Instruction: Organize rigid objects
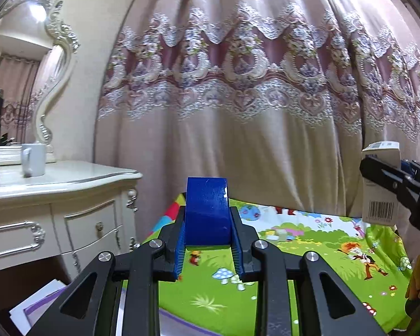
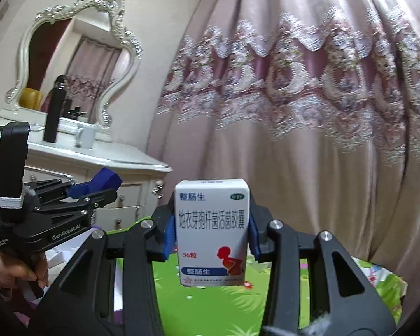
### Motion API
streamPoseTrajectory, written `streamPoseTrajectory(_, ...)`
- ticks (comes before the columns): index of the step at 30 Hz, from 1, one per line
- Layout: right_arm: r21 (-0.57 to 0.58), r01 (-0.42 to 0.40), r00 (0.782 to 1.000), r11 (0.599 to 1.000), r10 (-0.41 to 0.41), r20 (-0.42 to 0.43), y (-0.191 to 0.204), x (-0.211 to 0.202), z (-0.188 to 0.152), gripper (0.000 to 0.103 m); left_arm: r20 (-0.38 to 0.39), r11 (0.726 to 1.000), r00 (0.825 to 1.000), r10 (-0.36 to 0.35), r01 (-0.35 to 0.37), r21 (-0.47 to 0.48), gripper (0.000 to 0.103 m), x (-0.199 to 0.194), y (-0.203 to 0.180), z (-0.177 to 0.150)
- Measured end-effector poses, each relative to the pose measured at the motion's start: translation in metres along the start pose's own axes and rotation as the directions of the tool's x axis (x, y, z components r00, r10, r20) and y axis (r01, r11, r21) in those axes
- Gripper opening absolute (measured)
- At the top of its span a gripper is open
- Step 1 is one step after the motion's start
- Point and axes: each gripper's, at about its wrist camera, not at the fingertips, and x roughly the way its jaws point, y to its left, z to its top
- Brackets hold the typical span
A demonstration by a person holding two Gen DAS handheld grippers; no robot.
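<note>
A blue block [image 1: 206, 210] is clamped upright between the pads of the left gripper [image 1: 208, 224], jaws squeezed tight on it, held up over the cartoon play mat [image 1: 308, 240]. A white medicine box [image 2: 212, 231] is pinched upright in the right gripper [image 2: 210, 238] — jaws only as wide as the box — with the lace-trimmed curtain [image 2: 308, 98] behind.
</note>
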Motion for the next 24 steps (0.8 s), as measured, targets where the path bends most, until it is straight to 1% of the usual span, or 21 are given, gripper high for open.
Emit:
streamPoseTrajectory(4,-0.032,-0.081,0.996,0.996,0.08,-0.035,0.024,0.013,-0.003,0.045,-0.024,0.999,0.999,0.039,-0.04,-0.032,0.029,-0.005,0.023,-0.008)
streamPoseTrajectory(8,-0.063,-0.147,0.989,0.987,0.144,-0.045,0.047,0.021,-0.004,0.045,-0.051,0.994,0.995,0.087,-0.09,-0.056,0.029,-0.01,0.045,-0.017)
streamPoseTrajectory(13,-0.099,-0.211,0.977,0.972,0.205,-0.064,0.071,0.029,-0.005,0.045,-0.075,0.983,0.985,0.152,-0.159,-0.088,0.029,-0.021,0.071,-0.029)
streamPoseTrajectory(16,-0.124,-0.255,0.965,0.959,0.245,-0.091,0.087,0.033,-0.007,0.045,-0.098,0.975,0.978,0.185,-0.194,-0.103,0.029,-0.024,0.085,-0.036)
streamPoseTrajectory(19,-0.132,-0.314,0.945,0.94,0.296,-0.14,0.103,0.041,-0.011,0.045,-0.139,0.968,0.969,0.204,-0.221,-0.118,0.029,-0.025,0.098,-0.045)
streamPoseTrajectory(21,-0.13,-0.352,0.927,0.927,0.327,-0.181,0.112,0.048,-0.013,0.045,-0.174,0.964,0.963,0.207,-0.231,-0.133,0.029,-0.025,0.106,-0.05)
streamPoseTrajectory(24,-0.099,-0.414,0.888,0.905,0.377,-0.262,0.125,0.062,-0.021,0.045,-0.229,0.955,0.953,0.197,-0.239,-0.175,0.029,-0.022,0.121,-0.057)
